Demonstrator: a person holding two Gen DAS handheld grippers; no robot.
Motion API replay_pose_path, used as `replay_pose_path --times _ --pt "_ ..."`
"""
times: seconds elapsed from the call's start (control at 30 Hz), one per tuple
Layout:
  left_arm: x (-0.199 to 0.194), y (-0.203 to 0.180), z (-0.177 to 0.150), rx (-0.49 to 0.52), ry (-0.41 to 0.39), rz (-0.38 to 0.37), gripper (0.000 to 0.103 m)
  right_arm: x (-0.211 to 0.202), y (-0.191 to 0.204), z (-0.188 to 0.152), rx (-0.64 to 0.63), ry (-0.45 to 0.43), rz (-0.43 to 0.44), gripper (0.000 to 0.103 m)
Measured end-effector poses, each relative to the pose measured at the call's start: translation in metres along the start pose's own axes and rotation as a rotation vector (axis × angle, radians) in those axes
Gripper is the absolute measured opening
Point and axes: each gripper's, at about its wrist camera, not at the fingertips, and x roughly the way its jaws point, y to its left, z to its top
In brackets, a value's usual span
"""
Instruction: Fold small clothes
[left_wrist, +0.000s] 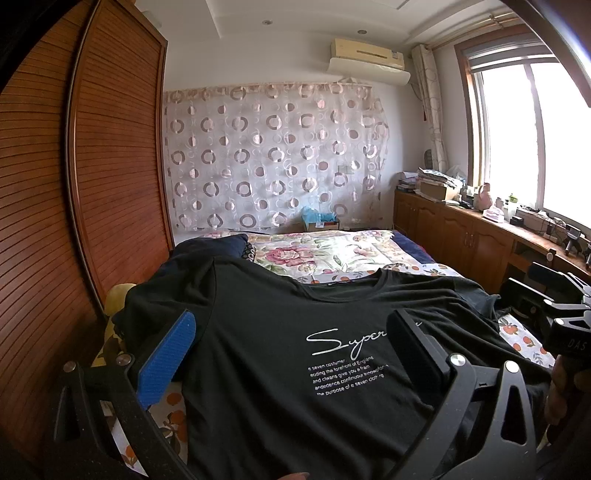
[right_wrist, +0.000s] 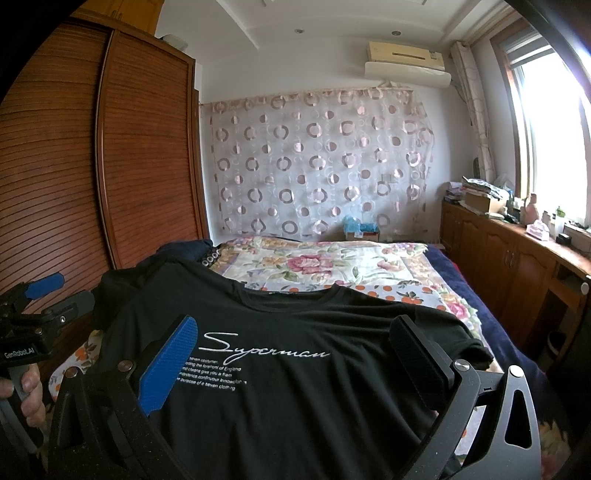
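Note:
A black T-shirt (left_wrist: 280, 332) with white "Superman" lettering lies spread face up on the bed, collar toward the far end; it also shows in the right wrist view (right_wrist: 295, 350). My left gripper (left_wrist: 291, 332) is open above the shirt's lower left part, its blue pad near the left sleeve. My right gripper (right_wrist: 295, 343) is open above the shirt's lower right part. Neither holds anything. The right gripper shows at the right edge of the left wrist view (left_wrist: 554, 295), and the left gripper at the left edge of the right wrist view (right_wrist: 48, 295).
The bed carries a floral quilt (left_wrist: 325, 254) and a fruit-print sheet (left_wrist: 524, 343). A dark pillow (left_wrist: 210, 245) lies at the far left. A wooden wardrobe (left_wrist: 74, 184) stands along the left. Wooden cabinets (left_wrist: 461, 229) with clutter run under the window on the right.

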Motion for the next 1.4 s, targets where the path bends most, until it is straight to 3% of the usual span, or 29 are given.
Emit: replay_pose_path --times 1.13,1.4 --pt "-0.003 0.004 0.005 -0.004 0.011 0.003 0.103 0.002 0.000 -0.002 -0.004 -0.007 0.015 0.103" --pt "0.021 0.035 -0.009 -0.026 0.068 0.030 0.103 0.018 0.000 -0.005 -0.017 0.028 0.066 0.103"
